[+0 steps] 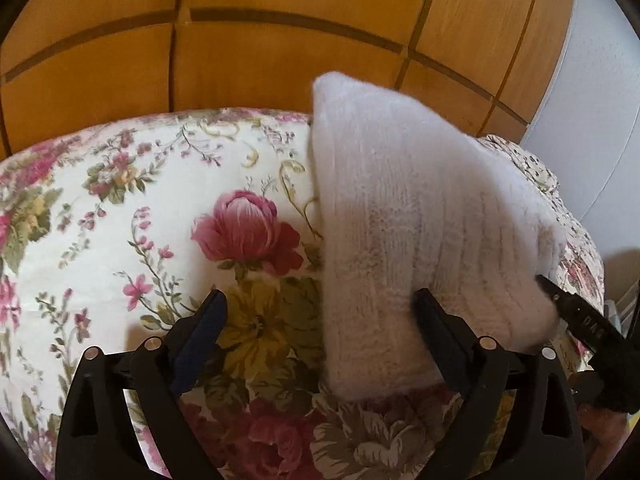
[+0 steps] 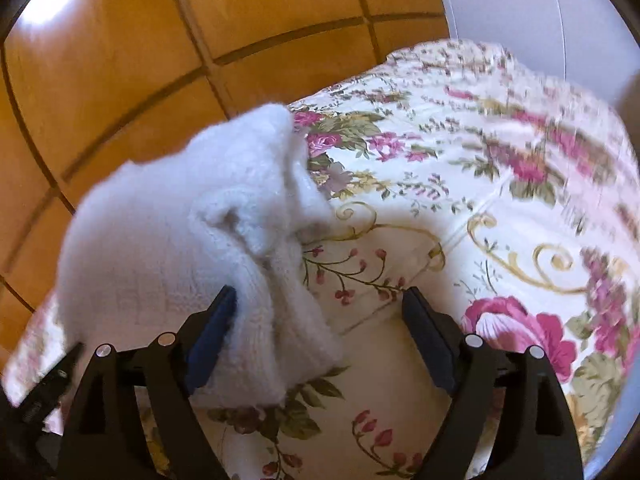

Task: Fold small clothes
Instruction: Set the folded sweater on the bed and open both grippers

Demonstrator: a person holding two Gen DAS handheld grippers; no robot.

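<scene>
A fluffy white knitted sock (image 1: pixel 420 216) lies folded on a floral quilt (image 1: pixel 120 208). My left gripper (image 1: pixel 320 304) is open; the sock's near end lies between its fingers, against the right finger (image 1: pixel 436 320). In the right wrist view the sock (image 2: pixel 176 240) is bunched at the left, and my right gripper (image 2: pixel 320 304) is open with its left finger (image 2: pixel 216 320) touching the sock's edge. A tip of the right gripper shows at the right of the left wrist view (image 1: pixel 576 312).
The quilt (image 2: pixel 460 220) covers a padded surface that ends at a far edge. Beyond it is an orange tiled floor (image 1: pixel 260 52). A white wall or panel (image 1: pixel 600 100) stands at the right.
</scene>
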